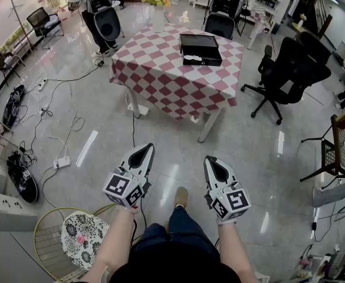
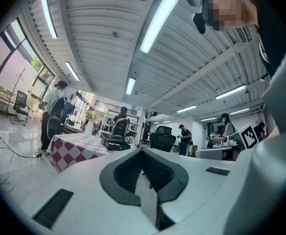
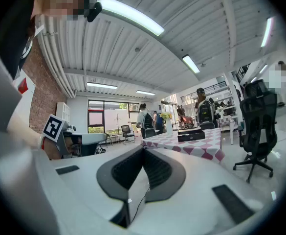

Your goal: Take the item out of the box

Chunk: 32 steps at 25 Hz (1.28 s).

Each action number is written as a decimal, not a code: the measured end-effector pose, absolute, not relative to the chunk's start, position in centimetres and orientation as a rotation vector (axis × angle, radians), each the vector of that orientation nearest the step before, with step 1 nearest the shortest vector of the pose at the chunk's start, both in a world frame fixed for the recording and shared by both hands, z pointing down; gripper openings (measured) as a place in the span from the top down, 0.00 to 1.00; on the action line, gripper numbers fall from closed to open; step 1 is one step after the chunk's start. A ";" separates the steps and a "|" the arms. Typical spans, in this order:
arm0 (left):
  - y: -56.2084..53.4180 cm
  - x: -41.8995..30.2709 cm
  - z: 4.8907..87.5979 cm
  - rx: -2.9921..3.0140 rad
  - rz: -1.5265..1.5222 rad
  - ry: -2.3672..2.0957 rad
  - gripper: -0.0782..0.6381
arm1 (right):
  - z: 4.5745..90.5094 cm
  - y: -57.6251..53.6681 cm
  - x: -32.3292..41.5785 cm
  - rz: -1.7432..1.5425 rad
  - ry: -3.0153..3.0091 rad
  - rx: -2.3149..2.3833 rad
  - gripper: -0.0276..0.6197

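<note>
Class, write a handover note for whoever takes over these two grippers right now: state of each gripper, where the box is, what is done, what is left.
Left gripper: shut, empty, held level.
Right gripper: shut, empty, held level.
Box: black, on the checked table, well ahead of both grippers; its contents can't be made out.
Done: nothing yet.
Left: walk up, reach into the box, take the item out.

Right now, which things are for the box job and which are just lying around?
For the job: black box, checkered table, left gripper, right gripper, both shut and empty.
Just lying about: flower vase, black office chair, power strip.
</note>
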<state>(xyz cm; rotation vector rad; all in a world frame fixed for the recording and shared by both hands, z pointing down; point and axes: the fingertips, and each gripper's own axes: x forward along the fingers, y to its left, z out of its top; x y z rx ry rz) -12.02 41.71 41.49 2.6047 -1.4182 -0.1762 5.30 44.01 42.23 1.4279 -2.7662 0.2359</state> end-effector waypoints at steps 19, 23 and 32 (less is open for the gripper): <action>26.3 -9.6 42.2 2.555 -0.186 -1.449 0.88 | 42.3 28.1 8.5 0.261 -2.770 1.423 0.95; 23.9 -9.0 42.2 2.558 -0.173 -1.457 0.88 | 42.1 25.6 9.1 0.259 -2.787 1.418 0.95; 19.4 -7.3 42.1 2.549 -0.191 -1.490 0.88 | 42.4 20.7 10.6 0.274 -2.830 1.374 0.95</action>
